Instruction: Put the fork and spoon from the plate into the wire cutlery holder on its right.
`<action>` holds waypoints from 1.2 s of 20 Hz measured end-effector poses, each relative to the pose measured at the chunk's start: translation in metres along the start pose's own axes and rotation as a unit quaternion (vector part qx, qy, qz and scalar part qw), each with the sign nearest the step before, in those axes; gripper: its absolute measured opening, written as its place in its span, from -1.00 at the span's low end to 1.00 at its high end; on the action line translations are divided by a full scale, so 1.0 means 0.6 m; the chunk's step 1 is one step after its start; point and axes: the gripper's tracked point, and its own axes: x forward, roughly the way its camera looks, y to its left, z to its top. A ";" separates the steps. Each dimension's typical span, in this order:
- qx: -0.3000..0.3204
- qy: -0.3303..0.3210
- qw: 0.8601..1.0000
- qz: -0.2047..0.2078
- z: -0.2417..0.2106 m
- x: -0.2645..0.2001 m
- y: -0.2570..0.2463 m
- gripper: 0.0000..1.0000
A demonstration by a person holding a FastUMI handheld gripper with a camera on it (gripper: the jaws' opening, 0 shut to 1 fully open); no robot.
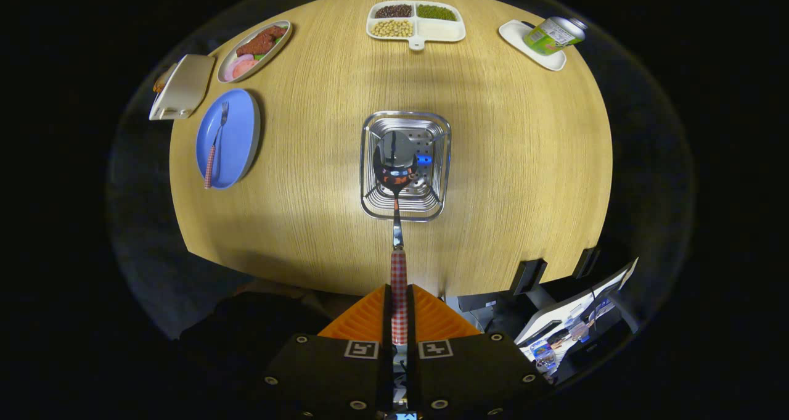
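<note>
Wood-grain table (493,161) spreads under you, with the wire cutlery holder (405,164) at its middle as your reference. Your gripper (399,312) has its jaws clenched on the checked handle of the spoon (394,161), bowl pointing forward and hanging directly over the holder's opening, so a straight drop should land it inside. You grip near the handle's end, which keeps the jaws clear of the wire rim. Well to the left of the holder, the blue plate (237,139) carries the fork (216,145), lying lengthwise and untouched. Beyond the holder sits a divided tray (416,20) of beans.
</note>
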 end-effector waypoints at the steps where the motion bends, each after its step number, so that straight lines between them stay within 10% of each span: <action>1: -0.003 0.011 1.000 -0.004 0.003 0.001 -0.007 -0.82; 15: -0.012 0.123 0.992 -0.007 0.075 0.004 -0.020 -0.75; 24: 0.024 -0.019 0.995 0.095 0.118 -0.059 0.052 -0.28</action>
